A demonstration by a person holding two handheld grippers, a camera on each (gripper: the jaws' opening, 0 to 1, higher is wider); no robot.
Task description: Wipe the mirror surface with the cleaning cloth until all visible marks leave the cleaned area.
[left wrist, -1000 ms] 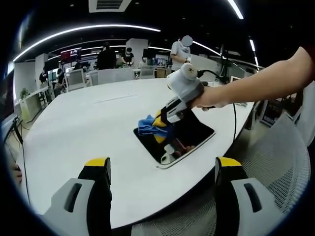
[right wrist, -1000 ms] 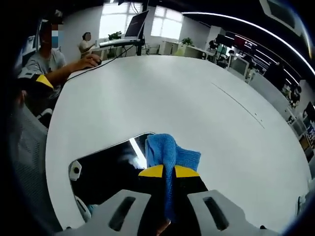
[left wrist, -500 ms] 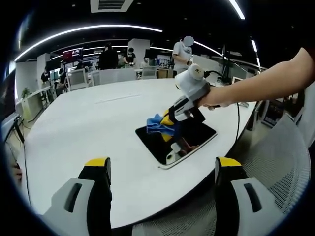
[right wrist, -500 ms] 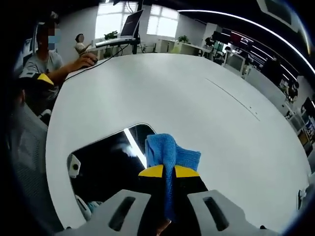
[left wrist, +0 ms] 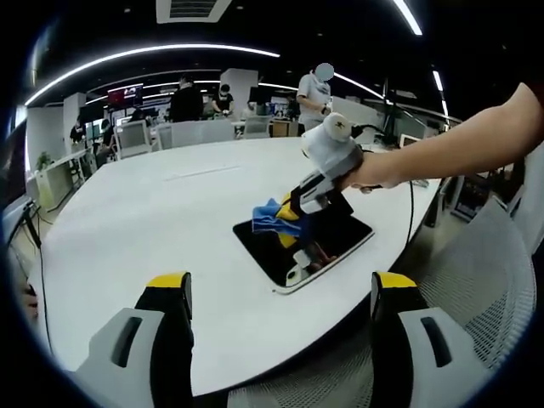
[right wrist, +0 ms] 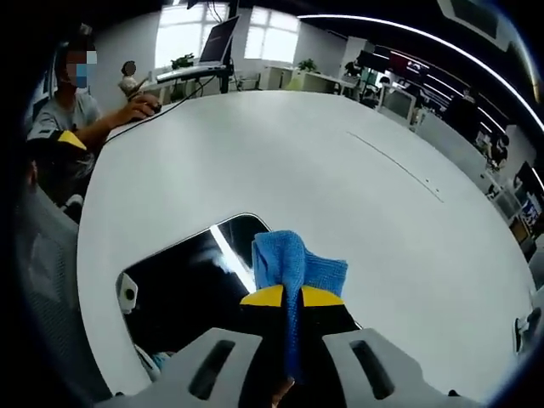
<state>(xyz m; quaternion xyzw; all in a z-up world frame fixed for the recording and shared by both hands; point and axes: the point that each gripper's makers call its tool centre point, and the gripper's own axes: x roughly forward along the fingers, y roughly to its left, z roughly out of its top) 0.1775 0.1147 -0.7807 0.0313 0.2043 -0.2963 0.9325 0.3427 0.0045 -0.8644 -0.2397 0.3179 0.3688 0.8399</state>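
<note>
Now: right gripper (right wrist: 285, 297) jaws clamp blue cloth (right wrist: 293, 265) on mirror (right wrist: 183, 285) | left gripper (left wrist: 276, 297) jaws wide, empty

One mirror (left wrist: 327, 242) lies on one large white table (left wrist: 153, 229). One blue cleaning cloth (right wrist: 293, 263) is present. Two grippers are in play: the left gripper (left wrist: 276, 293) and the right gripper (right wrist: 285, 297). One white mesh chair (left wrist: 489, 289) stands near. One laptop (right wrist: 219, 38) sits on a far desk.
</note>
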